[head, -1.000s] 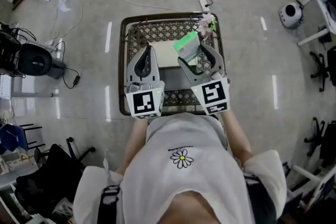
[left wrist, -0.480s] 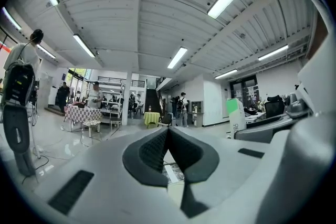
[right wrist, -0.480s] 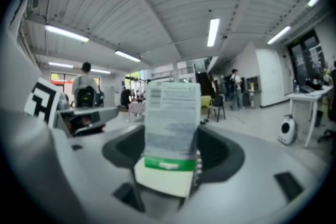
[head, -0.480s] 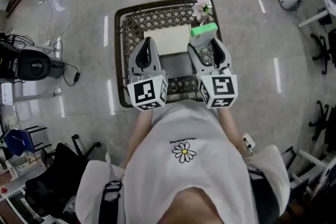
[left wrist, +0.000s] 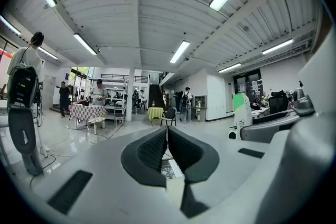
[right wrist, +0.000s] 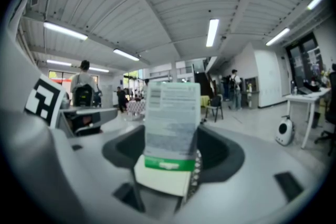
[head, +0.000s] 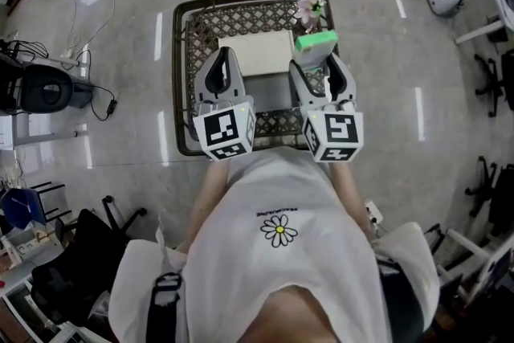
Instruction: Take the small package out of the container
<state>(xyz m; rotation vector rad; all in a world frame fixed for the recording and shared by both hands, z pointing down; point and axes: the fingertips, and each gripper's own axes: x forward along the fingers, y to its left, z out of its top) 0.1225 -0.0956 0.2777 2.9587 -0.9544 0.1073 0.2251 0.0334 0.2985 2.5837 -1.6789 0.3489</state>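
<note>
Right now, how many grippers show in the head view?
2. The left gripper, shut and empty, is over the basket, at left; the right gripper, at right, is shut on the small package.

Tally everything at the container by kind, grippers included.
Grippers: 2, the left gripper with jaws together and empty, the right gripper with jaws on the package
Green and white small package: 1
White box: 1
Flower: 1
Wire container: 1
Total: 6
</note>
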